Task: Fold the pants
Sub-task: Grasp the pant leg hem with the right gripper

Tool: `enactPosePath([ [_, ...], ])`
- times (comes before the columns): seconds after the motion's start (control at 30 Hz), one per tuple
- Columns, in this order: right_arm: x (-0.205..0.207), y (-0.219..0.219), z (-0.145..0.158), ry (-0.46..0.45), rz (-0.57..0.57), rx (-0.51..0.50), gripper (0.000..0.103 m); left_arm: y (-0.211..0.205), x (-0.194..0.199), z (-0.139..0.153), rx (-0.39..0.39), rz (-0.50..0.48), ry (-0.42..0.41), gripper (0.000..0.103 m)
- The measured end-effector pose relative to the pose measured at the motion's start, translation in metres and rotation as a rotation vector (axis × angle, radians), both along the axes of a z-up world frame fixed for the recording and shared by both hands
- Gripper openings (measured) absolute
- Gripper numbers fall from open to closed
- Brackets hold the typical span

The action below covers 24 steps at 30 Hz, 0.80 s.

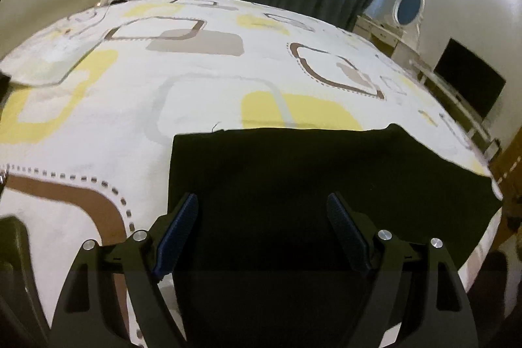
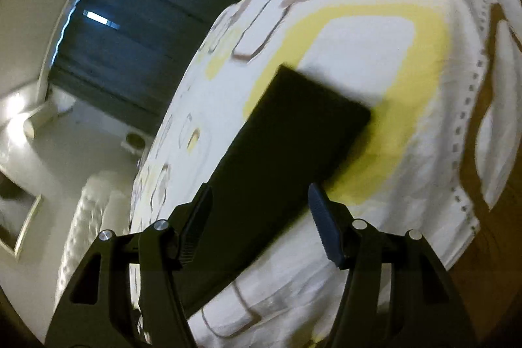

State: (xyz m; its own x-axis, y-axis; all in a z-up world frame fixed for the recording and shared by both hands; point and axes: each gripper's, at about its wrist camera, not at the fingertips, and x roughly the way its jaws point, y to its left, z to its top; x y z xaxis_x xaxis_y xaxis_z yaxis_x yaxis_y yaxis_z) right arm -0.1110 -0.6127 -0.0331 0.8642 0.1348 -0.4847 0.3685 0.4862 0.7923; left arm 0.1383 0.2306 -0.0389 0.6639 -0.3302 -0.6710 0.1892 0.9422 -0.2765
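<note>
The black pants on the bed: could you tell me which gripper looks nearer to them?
Left, by a little. The left gripper hangs open low over the black pants, which fill its view; the right gripper, open too, sees the whole folded piece from farther back.

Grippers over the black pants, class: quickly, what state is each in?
Left gripper: open, holding nothing, above the pants.
Right gripper: open, holding nothing.

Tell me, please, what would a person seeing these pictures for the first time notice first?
The black pants stand out first, a dark flat rectangle near the bed's edge. Under them lies the white bedspread with yellow, brown and grey squares. In front, the left gripper and right gripper both point at the pants, open, holding nothing.
</note>
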Motion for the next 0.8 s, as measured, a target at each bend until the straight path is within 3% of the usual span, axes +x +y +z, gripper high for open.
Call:
enactPosePath([
  [0.1, 0.001, -0.010, -0.008, -0.024, -0.028, 0.031, 0.061, 0.004, -0.003, -0.003, -0.019, 0.018, 0.009, 0.080],
  [0.27, 0.007, -0.020, -0.022, 0.020, -0.092, 0.043, 0.061, 0.007, -0.011, -0.005, -0.050, 0.052, 0.003, 0.080],
  [0.6, 0.021, -0.039, -0.045, -0.045, -0.142, 0.126, 0.061, 0.034, -0.024, -0.010, -0.334, 0.160, 0.011, 0.080],
  [0.8, 0.041, -0.046, -0.053, -0.059, -0.152, 0.143, 0.061, 0.027, -0.024, -0.008, -0.286, 0.162, 0.007, 0.080],
])
